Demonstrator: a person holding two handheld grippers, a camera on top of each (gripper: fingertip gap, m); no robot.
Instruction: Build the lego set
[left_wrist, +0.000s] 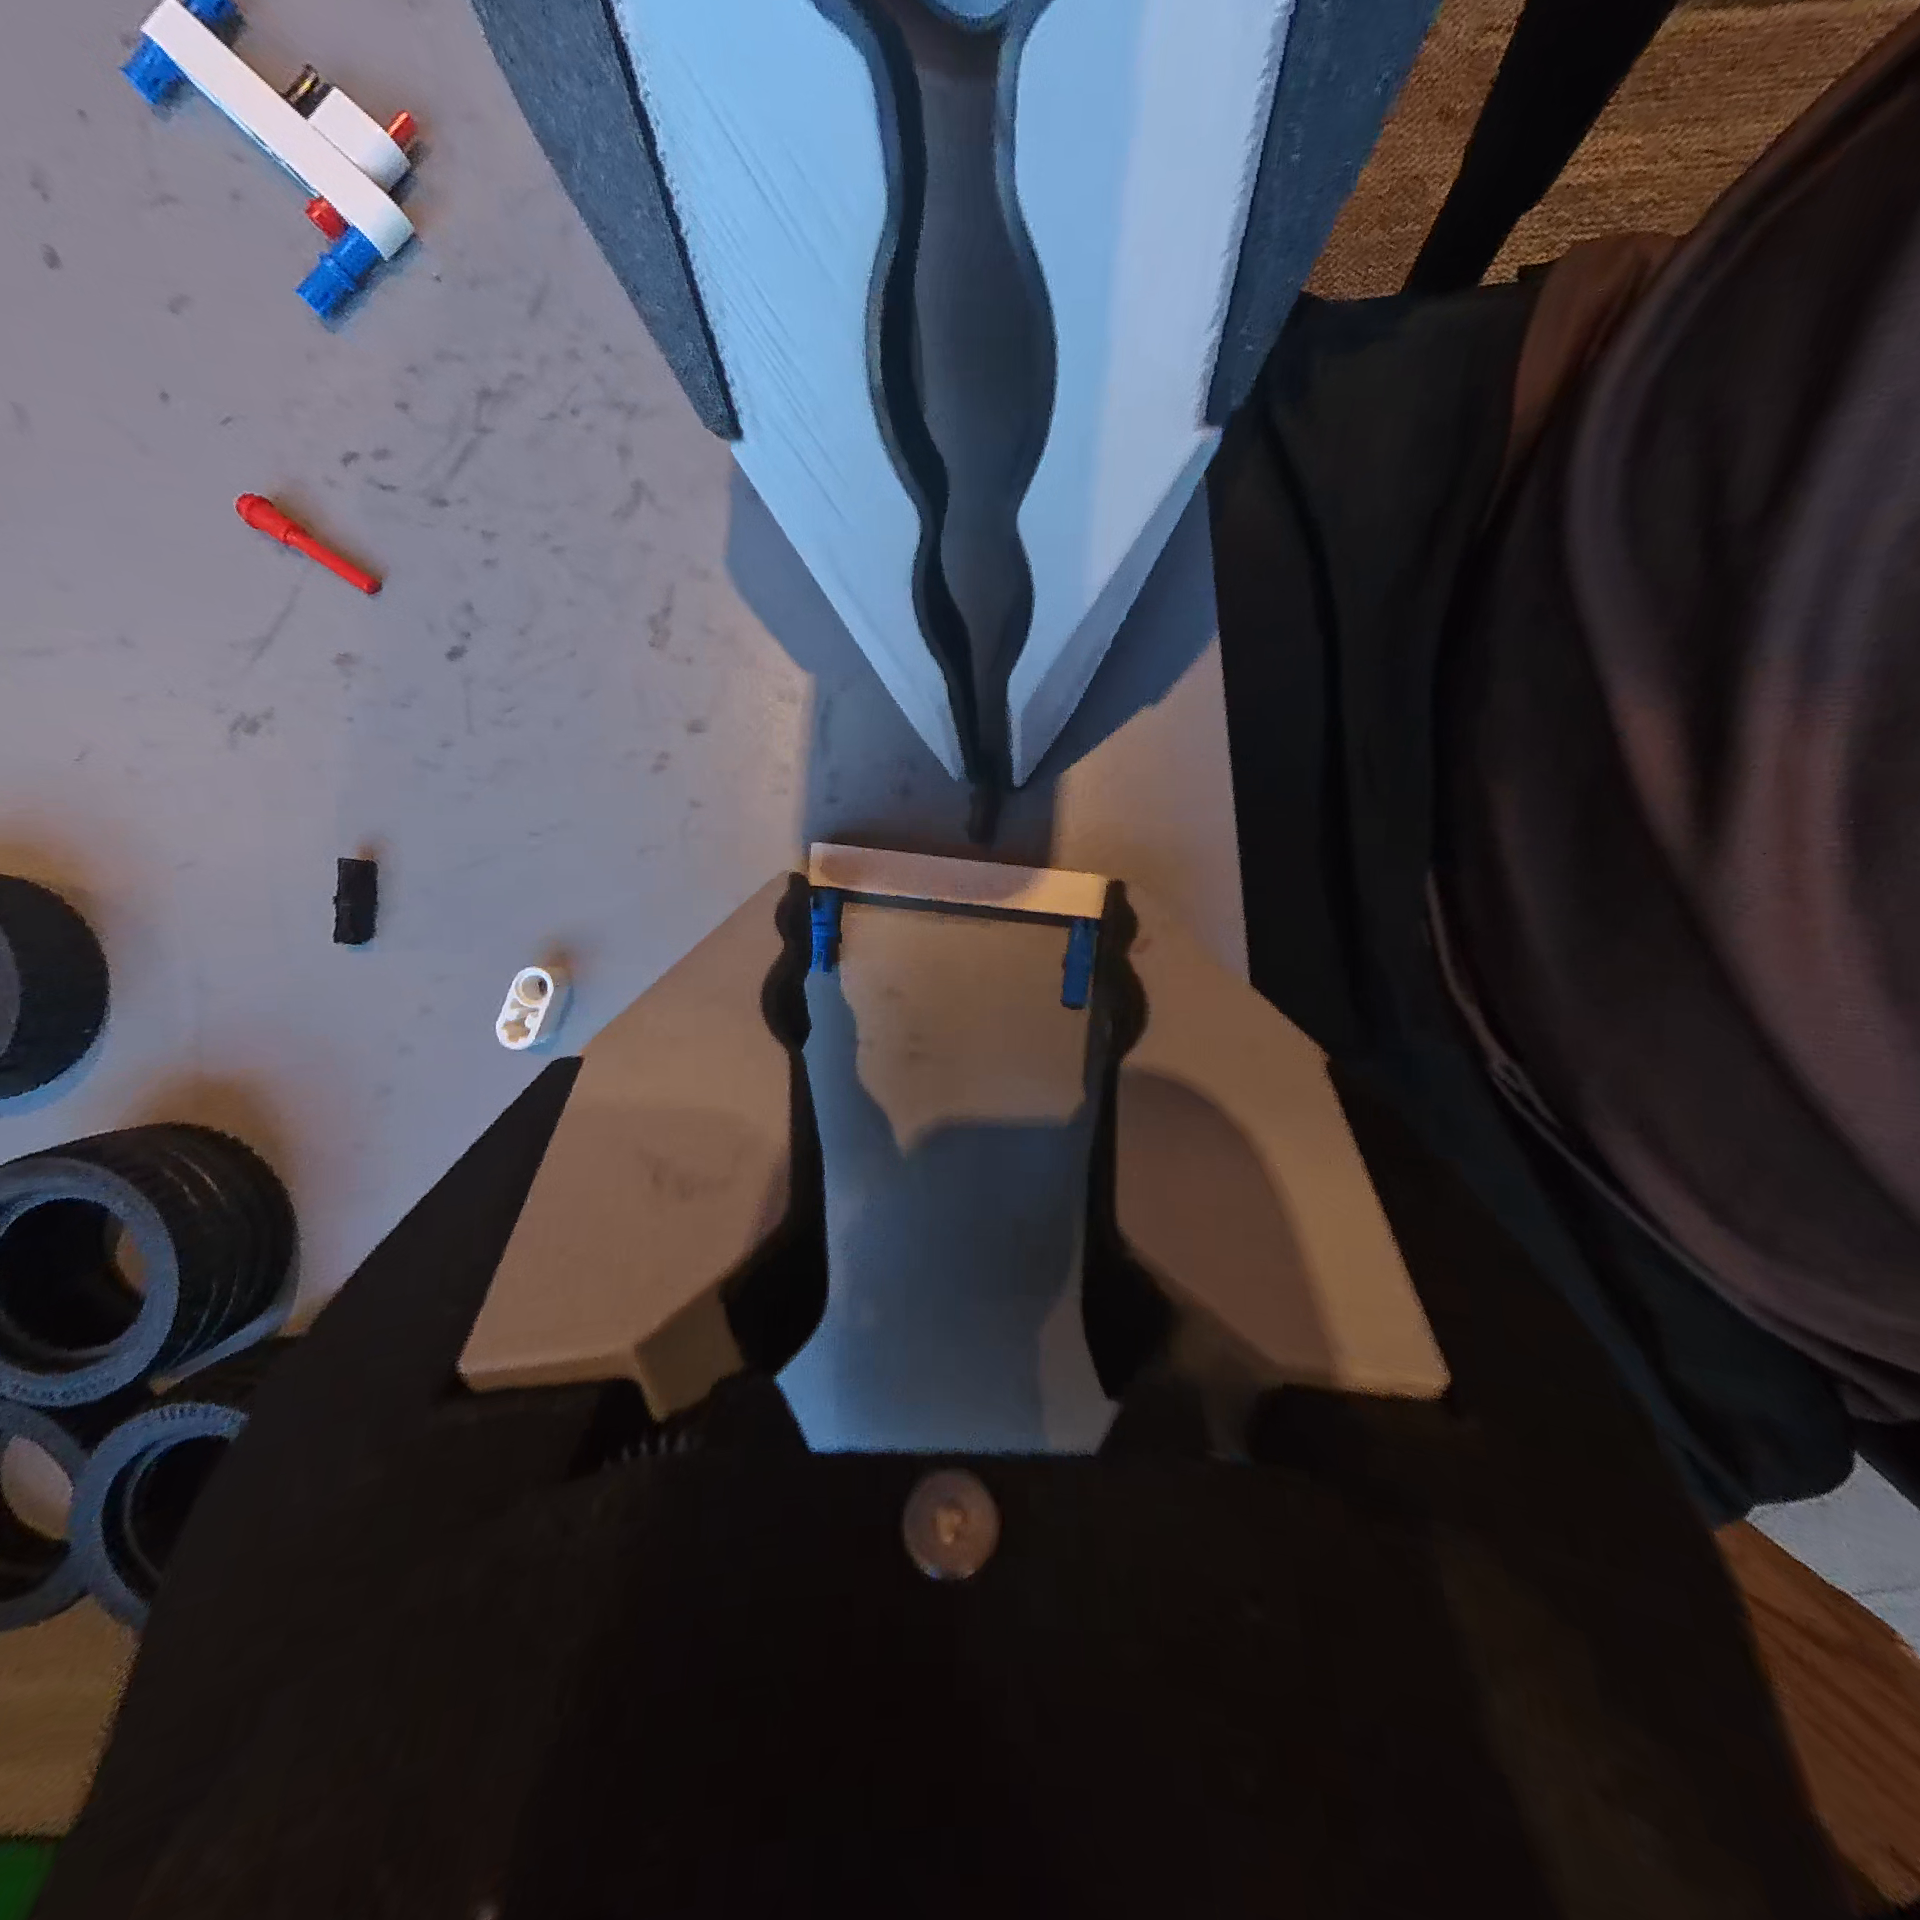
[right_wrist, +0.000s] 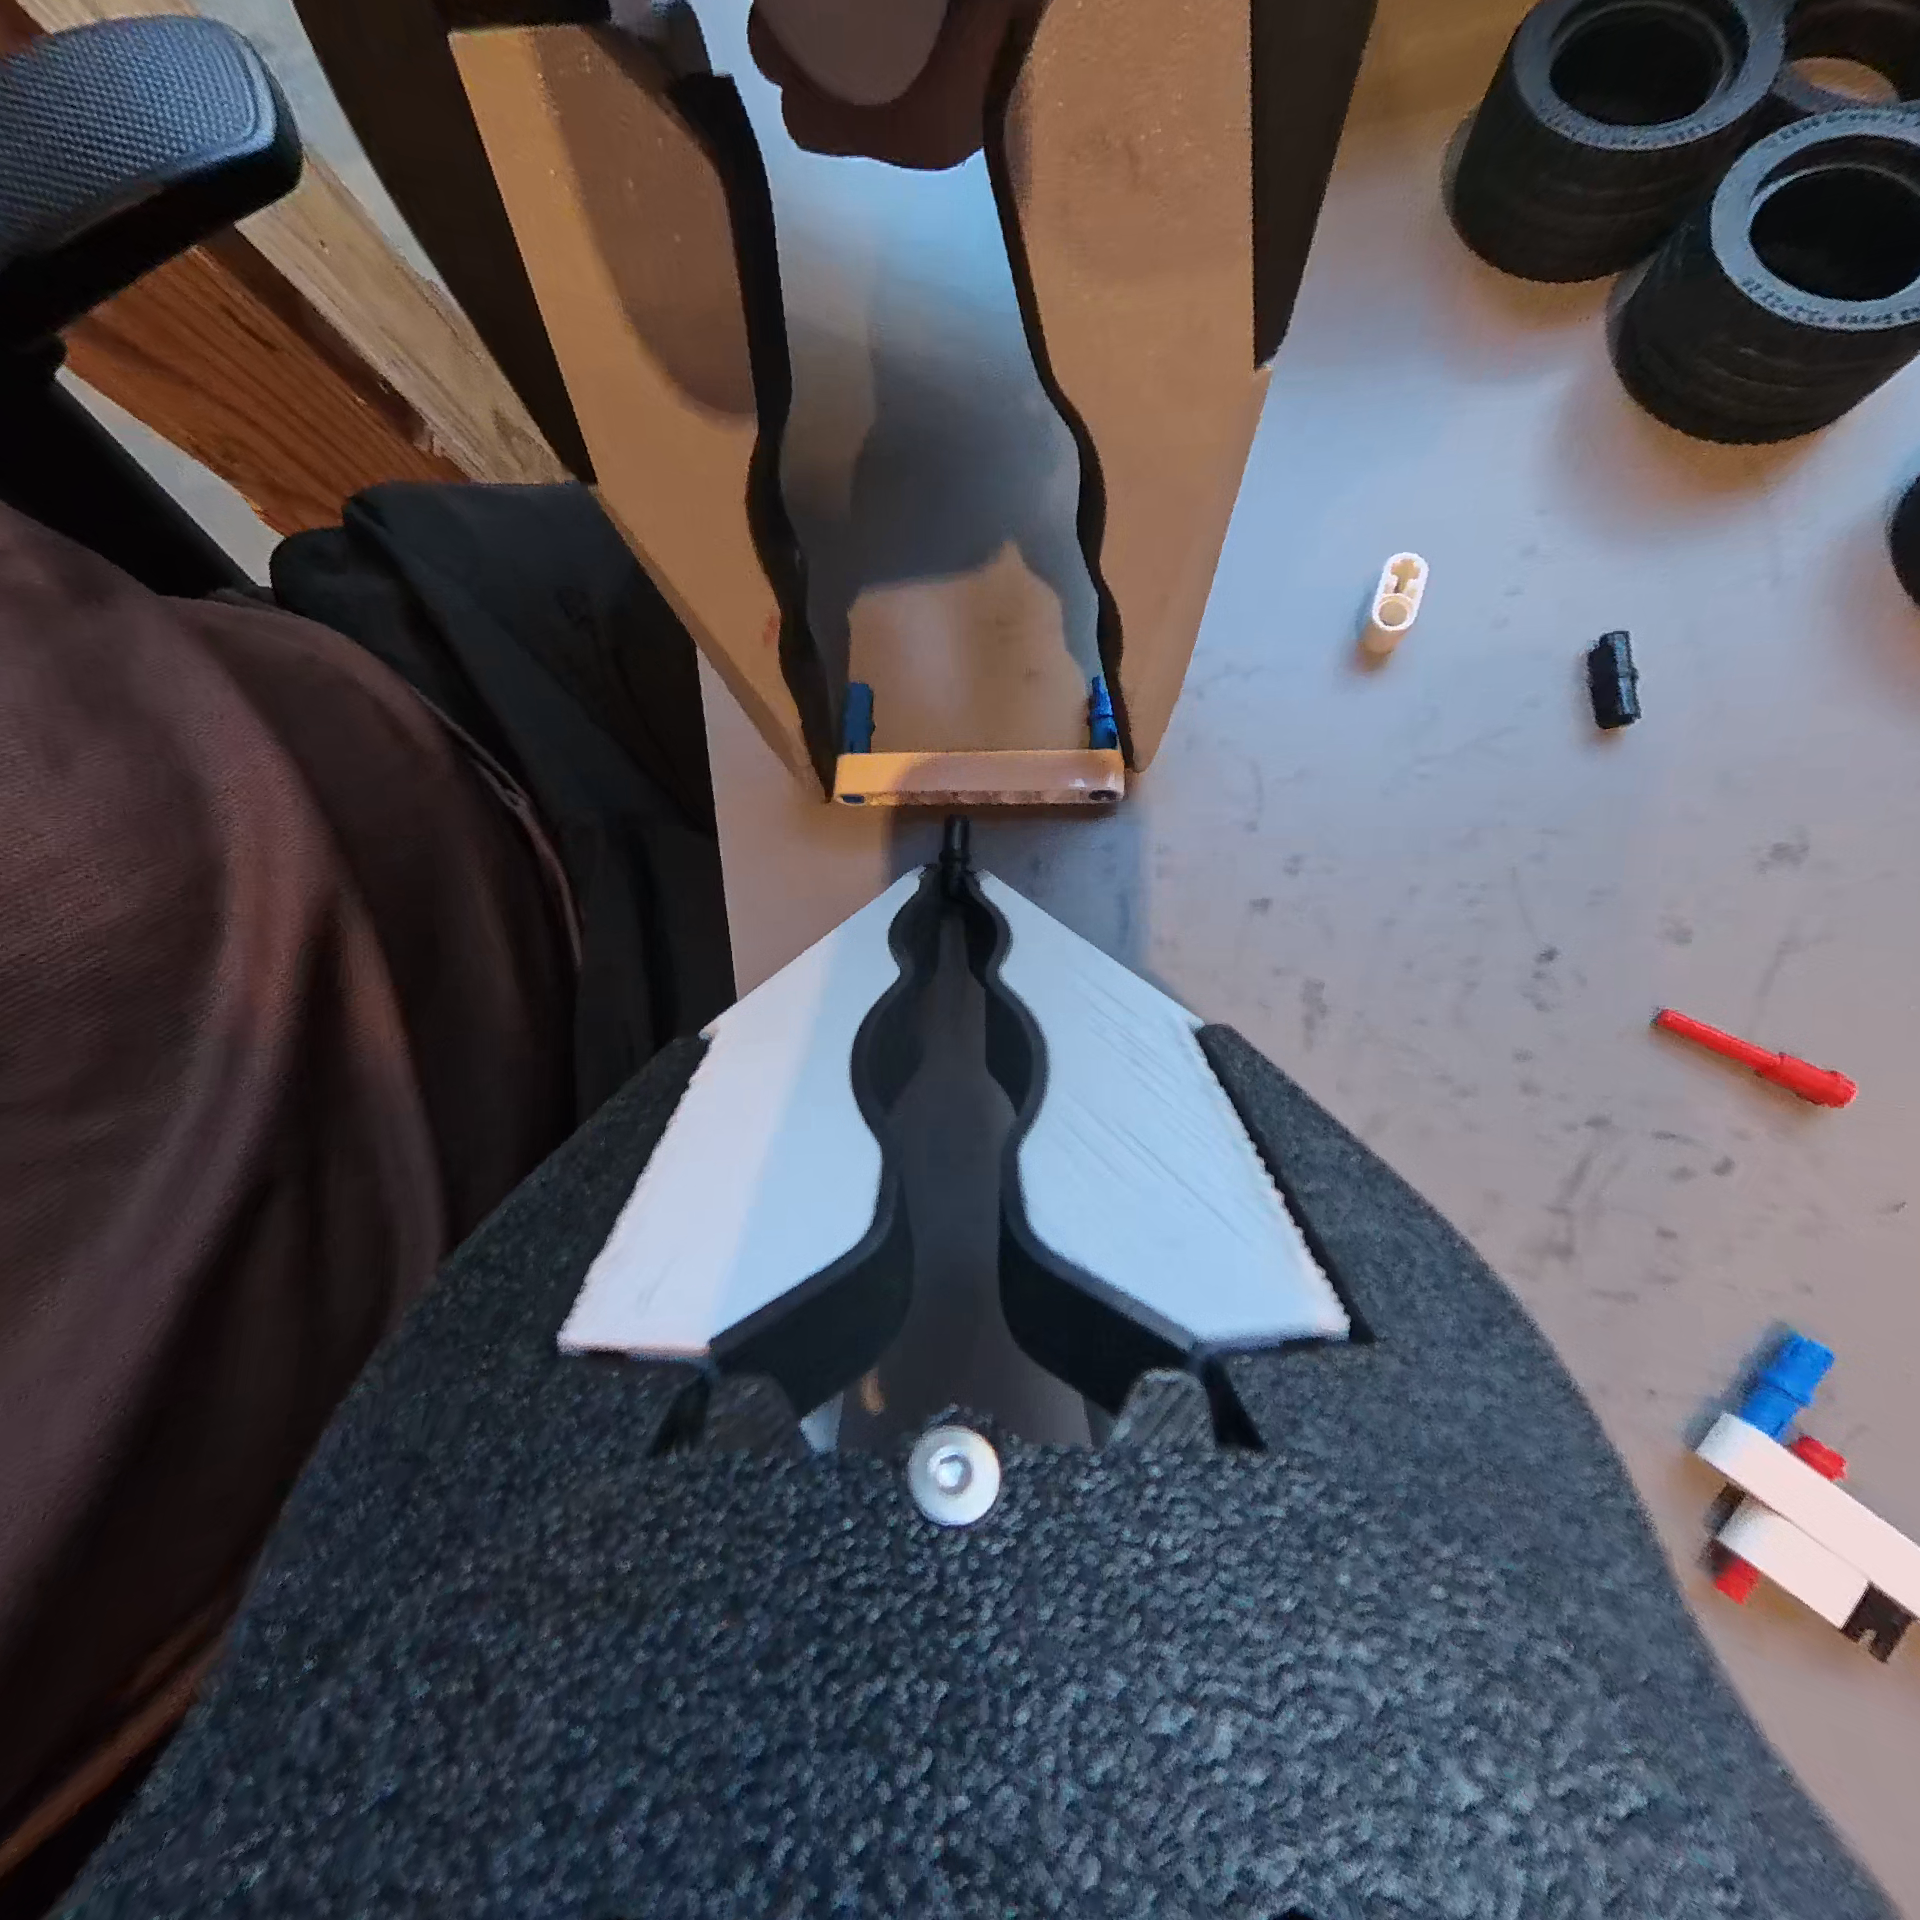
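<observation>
- Left hand-held gripper (left_wrist: 956, 914): clamped across a white beam (left_wrist: 954, 881) with blue pins (left_wrist: 823, 932); held above the grey desk (left_wrist: 468, 623)
- Right hand-held gripper (right_wrist: 951, 878): pinching a black pin (right_wrist: 953, 840); tip just short of the beam's middle

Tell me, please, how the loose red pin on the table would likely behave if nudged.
The red pin looks like a thin, round plastic rod, so it would probably roll. It seems light and stiff. Lying flat on the smooth grey table, it may skid away easily.
</observation>
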